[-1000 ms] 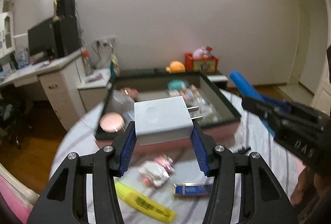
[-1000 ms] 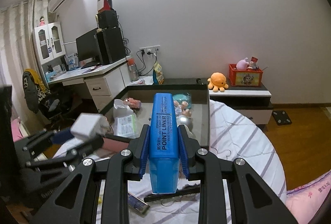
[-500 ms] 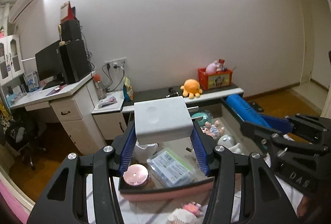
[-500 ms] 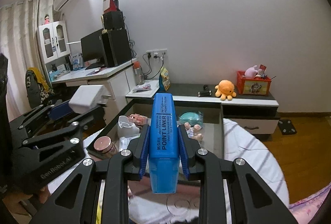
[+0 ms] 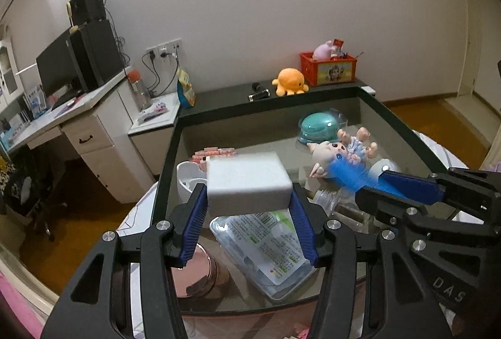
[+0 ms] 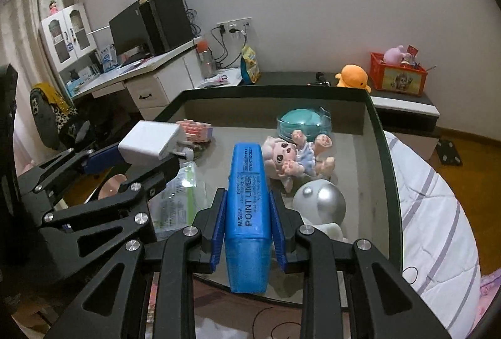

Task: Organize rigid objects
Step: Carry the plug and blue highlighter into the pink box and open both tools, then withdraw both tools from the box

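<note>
The left gripper (image 5: 249, 215) fingers (image 5: 194, 224) are seen opening around a white charger (image 5: 247, 182), which sits between the pads above the box (image 5: 404, 132); a gap shows at the right pad, so the hold is judged to be going. The right gripper (image 6: 249, 224) fingers (image 6: 218, 226) are clamped on a blue marker (image 6: 247, 213), held lengthwise over the box's near half. The charger is poised above a packet (image 5: 266, 242) and just beside a white cup (image 5: 188, 182); if it is let go here, it could be tipped by the packet's slick sloping face, or knocked against the cup and a pink tin (image 5: 195, 273) below. Its prongs are turned toward the marker side in the right view, so a snag on the other gripper is possible, the two being near each other. Little bare floor is left for the marker: a doll (image 6: 291, 160), a silver ball (image 6: 319, 201) and a teal case (image 6: 300, 122) fill the right half, and pink blocks (image 6: 197, 129) lie at the back. A drop onto the ball could send the marker rolling against the doll. The box wall is low enough that a bounce over the rim onto the bed (image 6: 432, 213) cannot be ruled out.
</note>
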{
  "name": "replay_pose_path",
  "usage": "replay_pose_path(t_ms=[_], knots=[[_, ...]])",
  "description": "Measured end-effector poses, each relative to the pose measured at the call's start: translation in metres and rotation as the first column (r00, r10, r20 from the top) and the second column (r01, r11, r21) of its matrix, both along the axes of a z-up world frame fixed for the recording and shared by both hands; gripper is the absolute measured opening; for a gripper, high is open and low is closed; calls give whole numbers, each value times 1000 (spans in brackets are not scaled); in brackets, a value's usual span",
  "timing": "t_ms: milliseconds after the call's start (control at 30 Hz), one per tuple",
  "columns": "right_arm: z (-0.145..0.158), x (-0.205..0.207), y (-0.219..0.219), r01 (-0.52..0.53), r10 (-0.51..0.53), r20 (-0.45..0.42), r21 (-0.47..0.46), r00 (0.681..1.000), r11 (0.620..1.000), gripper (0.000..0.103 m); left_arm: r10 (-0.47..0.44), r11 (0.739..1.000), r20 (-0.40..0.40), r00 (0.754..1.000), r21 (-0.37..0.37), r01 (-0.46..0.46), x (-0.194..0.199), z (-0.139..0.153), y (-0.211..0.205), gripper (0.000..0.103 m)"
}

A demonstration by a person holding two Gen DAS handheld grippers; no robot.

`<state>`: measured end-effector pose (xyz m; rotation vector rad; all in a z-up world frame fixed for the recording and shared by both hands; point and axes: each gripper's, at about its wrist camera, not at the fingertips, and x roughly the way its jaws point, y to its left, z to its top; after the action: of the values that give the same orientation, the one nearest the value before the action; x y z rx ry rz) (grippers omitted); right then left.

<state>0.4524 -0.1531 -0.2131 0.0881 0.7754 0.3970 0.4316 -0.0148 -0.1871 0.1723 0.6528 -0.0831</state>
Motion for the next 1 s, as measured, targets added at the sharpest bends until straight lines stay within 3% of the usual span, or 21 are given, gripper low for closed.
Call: replay_pose_path(t_ms=[100,167,200,267,333,500,800,933,1000], knots=[[9,-8,-4,16,-16,23,4,1000,1000,37,21,1000,38,999,-8,-21,-9,11,4,69],[19,-16,-10,50,-49,51,-13,997,999,60,46,999,83,995,-8,-45,-25,23,9,81],[24,-21,-13,58,-57,65,-10,996,998,65,54,998,104,993,-13,-53,-32,28,12,87],[38,-36,-20,88,-86,110,-10,990,996,83,68,998,146,987,-29,-64,-52,40,17,91],[56,-60,-23,110,-106,175,-17,979,994,83,72,997,182,981,-36,-66,-73,50,19,100],[89,-117,-22,131,-113,296,-39,948,991,84,104,994,268,958,-49,-94,-135,75,22,103],[116,-209,-29,148,-128,404,-19,906,989,88,104,992,361,927,-100,-72,-231,101,21,103],[125,-240,-30,162,-138,446,-18,885,987,103,105,991,403,909,-117,-63,-261,108,19,103],[128,-256,-31,161,-138,471,-9,871,987,103,100,989,415,904,-139,-46,-273,111,19,103]])
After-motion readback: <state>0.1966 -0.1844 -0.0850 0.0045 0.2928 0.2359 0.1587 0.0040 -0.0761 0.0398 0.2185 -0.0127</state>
